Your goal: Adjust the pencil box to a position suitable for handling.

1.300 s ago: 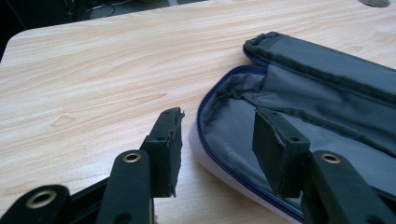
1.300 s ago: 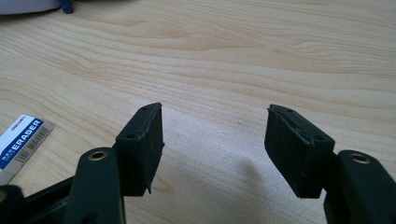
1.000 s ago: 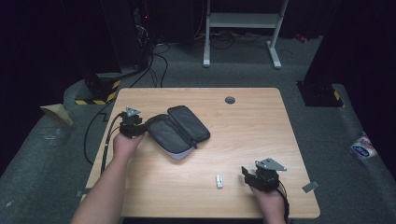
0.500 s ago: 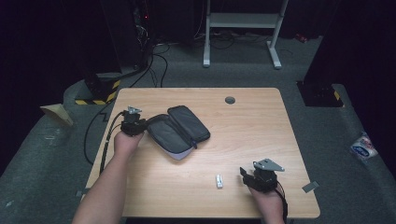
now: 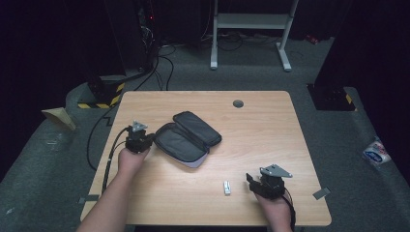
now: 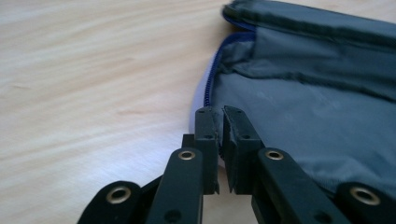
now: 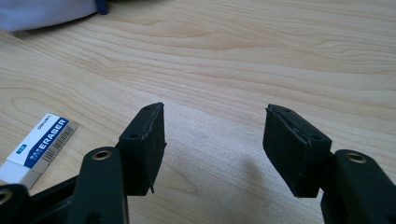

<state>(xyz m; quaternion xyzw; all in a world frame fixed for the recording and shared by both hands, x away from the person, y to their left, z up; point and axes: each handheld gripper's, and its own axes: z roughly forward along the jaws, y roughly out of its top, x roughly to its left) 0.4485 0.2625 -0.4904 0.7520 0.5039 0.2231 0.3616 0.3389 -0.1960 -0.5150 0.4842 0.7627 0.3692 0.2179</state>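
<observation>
An open dark grey pencil case [image 5: 189, 137] lies spread on the wooden table [image 5: 261, 125], left of centre. My left gripper [image 5: 151, 139] is at the case's left end. In the left gripper view it [image 6: 222, 113] is shut on the zip edge of the pencil case [image 6: 303, 116]. A small white eraser [image 5: 226, 187] with a blue label lies near the front edge. My right gripper [image 5: 251, 182] stands open just right of it, jaws pointing left. The right gripper view has the eraser [image 7: 39, 145] left of the open right gripper [image 7: 212, 128], outside the jaws.
A round grommet hole [image 5: 238, 103] sits near the table's far edge. Cables trail off the left side to the floor. A white desk frame [image 5: 251, 29] stands on the floor beyond the table.
My right gripper has edged slightly left toward the eraser. The left gripper and the pencil case have stayed put.
</observation>
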